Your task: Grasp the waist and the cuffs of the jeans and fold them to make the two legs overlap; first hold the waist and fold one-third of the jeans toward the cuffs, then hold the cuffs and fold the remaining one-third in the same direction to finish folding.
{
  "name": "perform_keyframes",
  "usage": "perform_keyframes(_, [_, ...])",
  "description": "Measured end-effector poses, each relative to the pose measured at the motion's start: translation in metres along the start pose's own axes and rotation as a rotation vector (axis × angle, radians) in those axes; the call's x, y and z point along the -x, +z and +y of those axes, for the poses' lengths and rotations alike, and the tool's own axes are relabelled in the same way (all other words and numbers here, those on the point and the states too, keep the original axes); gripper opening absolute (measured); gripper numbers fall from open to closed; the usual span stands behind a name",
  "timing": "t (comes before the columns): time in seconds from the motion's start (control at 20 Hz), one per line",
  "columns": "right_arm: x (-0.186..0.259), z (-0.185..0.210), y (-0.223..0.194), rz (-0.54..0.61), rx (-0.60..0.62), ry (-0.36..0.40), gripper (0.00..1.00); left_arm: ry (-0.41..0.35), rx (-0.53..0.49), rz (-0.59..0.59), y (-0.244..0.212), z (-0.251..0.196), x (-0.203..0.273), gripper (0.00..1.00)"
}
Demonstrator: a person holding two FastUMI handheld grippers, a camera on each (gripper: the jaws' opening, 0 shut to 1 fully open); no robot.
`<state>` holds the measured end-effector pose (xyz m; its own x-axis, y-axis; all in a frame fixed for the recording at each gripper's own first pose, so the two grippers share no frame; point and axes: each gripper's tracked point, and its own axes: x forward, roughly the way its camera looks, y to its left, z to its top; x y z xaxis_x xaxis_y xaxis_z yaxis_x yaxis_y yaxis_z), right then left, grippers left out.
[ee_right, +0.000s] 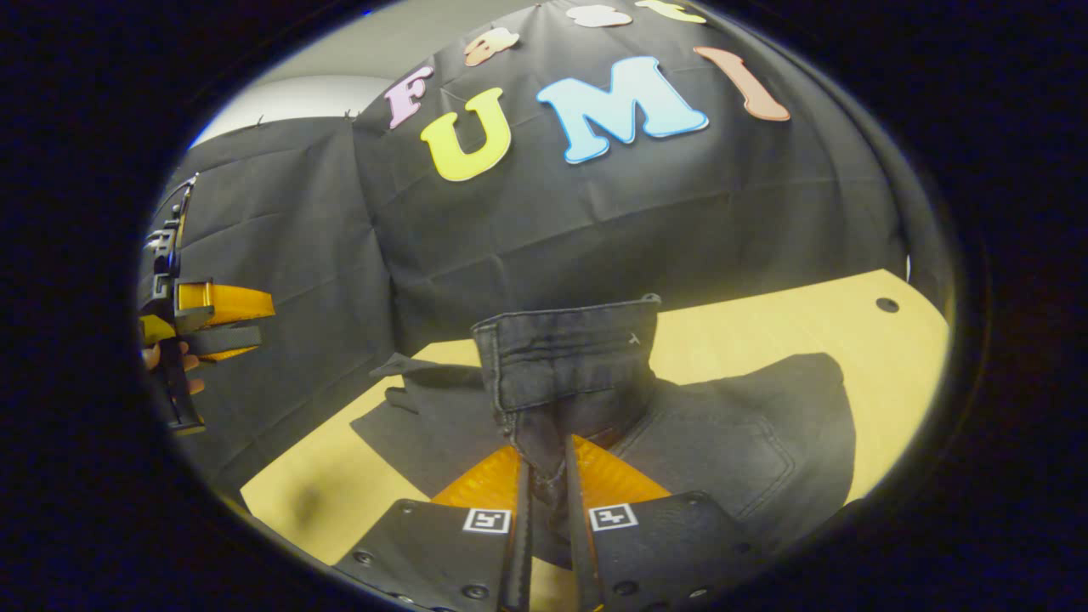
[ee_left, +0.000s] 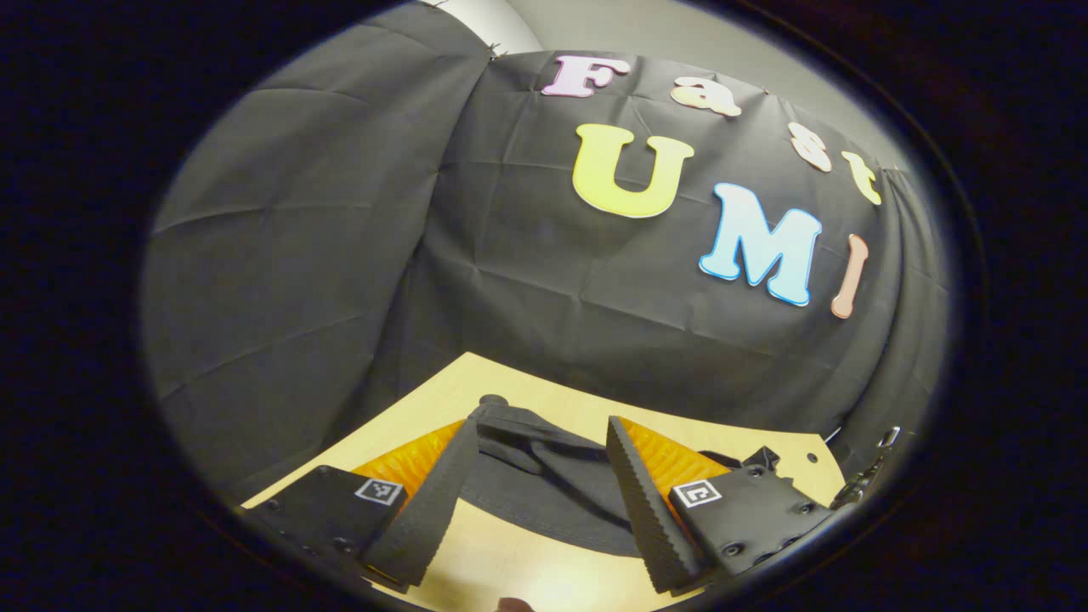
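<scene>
One grip made so far: right gripper (ee_right: 548,484) is clamped on the jeans (ee_right: 586,365) waistband, rest trailing toward 3 o'clock on the table (ee_right: 807,331); left gripper (ee_left: 544,476) spread, hovering over denim at 12.

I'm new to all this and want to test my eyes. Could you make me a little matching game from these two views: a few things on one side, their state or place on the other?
Things:
1. left gripper
2. right gripper
3. jeans
4. table

States or places:
A. lying dark and rumpled on the wood
B. fingers spread apart, nothing between them
C. pale wood, beneath the cloth
D. fingers pressed on a raised fold of denim

Pairs: 1-B, 2-D, 3-A, 4-C
</scene>
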<state>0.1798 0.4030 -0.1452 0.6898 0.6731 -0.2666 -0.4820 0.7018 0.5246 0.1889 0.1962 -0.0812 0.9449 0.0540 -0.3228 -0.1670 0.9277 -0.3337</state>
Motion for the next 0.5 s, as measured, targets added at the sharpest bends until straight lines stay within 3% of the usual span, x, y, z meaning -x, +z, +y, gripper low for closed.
perform_keyframes(0.15, [0.000, 0.009, -0.012, 0.048, -0.005, 0.051, 0.29, 0.019, -0.008, 0.009, -0.010, -0.003, -0.001, 0.99])
perform_keyframes(0.25, [0.010, 0.010, -0.011, 0.051, 0.009, 0.056, 0.56, 0.026, -0.005, 0.027, -0.018, -0.004, -0.006, 0.99])
perform_keyframes(0.35, [0.022, -0.005, -0.002, 0.040, 0.056, 0.011, 0.96, 0.027, 0.027, 0.057, -0.027, -0.004, -0.012, 0.99])
perform_keyframes(0.5, [0.043, -0.023, 0.030, -0.002, 0.120, -0.054, 0.94, 0.039, 0.129, 0.140, -0.054, 0.002, -0.026, 0.99])
